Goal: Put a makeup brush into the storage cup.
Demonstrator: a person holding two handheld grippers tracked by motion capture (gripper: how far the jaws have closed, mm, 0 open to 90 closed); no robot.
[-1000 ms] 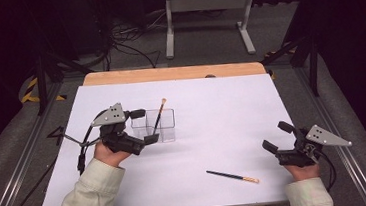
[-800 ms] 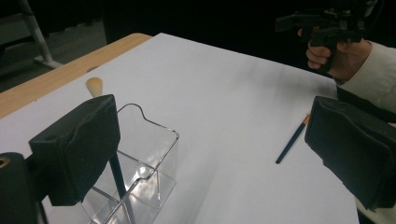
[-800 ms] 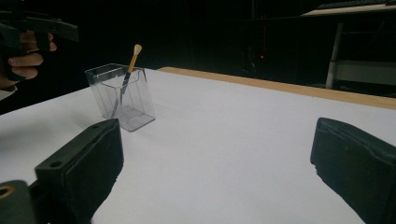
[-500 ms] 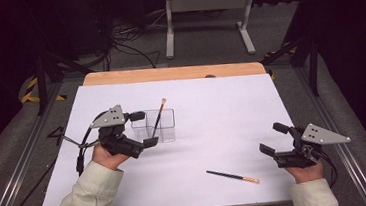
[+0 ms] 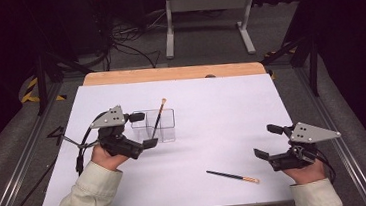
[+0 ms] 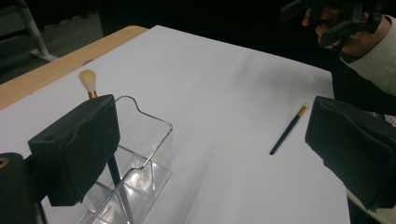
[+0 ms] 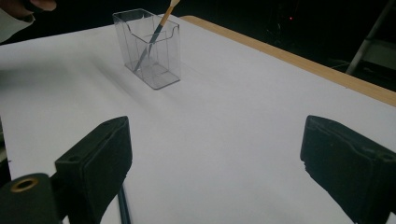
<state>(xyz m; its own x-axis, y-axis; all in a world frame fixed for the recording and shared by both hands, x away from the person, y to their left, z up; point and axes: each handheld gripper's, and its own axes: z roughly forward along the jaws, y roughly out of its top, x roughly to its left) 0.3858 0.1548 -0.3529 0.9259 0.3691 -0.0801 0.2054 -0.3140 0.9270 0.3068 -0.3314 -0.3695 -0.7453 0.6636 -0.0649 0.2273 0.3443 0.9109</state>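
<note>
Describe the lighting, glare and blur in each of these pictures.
High view: bright, evenly lit white table sheet, dark surroundings. Left gripper view: soft overall, near left gripper blurred, highlights glint on the clear holder. Right gripper view: right gripper dark and soft, the brush in the holder sharper, background black.

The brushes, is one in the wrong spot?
One brush stands tilted in the clear holder. The other brush lies flat on the white table, apart from the holder, near the open right gripper.

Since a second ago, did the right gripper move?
Yes. The right gripper slid slightly left, toward the thin black brush lying on the white table.
</note>
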